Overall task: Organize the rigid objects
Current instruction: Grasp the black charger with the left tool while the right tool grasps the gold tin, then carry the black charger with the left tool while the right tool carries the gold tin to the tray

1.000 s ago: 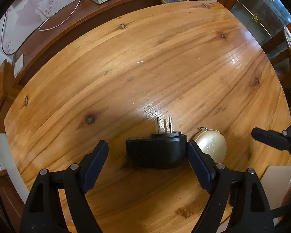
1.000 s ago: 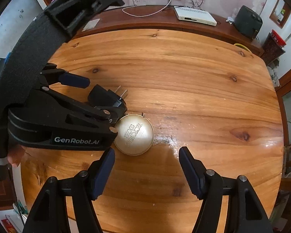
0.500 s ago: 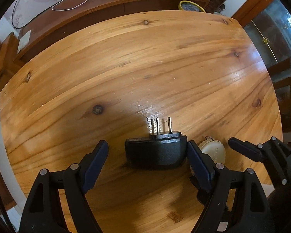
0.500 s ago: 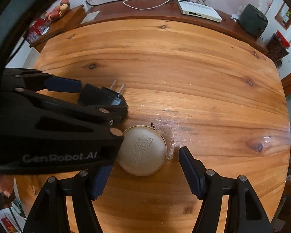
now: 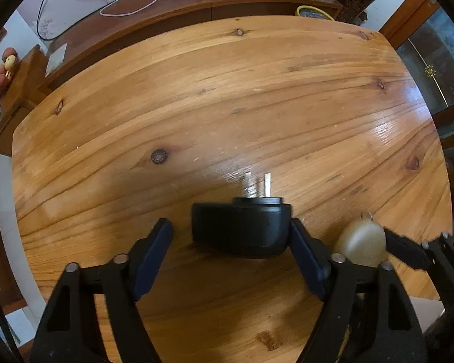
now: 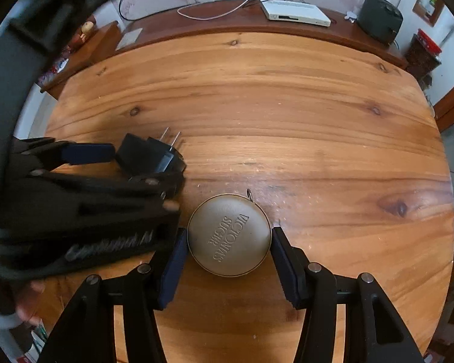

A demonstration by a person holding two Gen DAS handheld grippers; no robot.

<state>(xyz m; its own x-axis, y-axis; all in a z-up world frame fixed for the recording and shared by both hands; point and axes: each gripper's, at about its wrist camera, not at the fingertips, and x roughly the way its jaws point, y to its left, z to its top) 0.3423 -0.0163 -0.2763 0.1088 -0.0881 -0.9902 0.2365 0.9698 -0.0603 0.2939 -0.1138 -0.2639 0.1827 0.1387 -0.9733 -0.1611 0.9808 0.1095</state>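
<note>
A black plug adapter (image 5: 240,227) lies on the wooden table (image 5: 227,106), prongs pointing away. My left gripper (image 5: 230,242) points down over it with jaws closing. The right pad touches the adapter's end, and a strip of table shows between the left pad and its other end. In the right wrist view the adapter (image 6: 145,157) sits between the left gripper's (image 6: 145,166) fingers. A round beige tin (image 6: 229,236) with embossed lettering lies beside it. My right gripper (image 6: 228,257) is closing on the tin, both pads against its sides. The tin (image 5: 360,245) looks blurred in the left wrist view.
Behind the table runs a dark sideboard (image 6: 196,21) with a white set-top box (image 6: 296,15), a white cable and a dark speaker (image 6: 379,22). A person's hand (image 6: 30,296) holds the left gripper. A chair back (image 5: 451,127) stands at the table's right edge.
Both pairs of jaws have narrowed. The right gripper has come down around the tin, which now sits between its pads. The left wrist view has rolled a little over the adapter.
</note>
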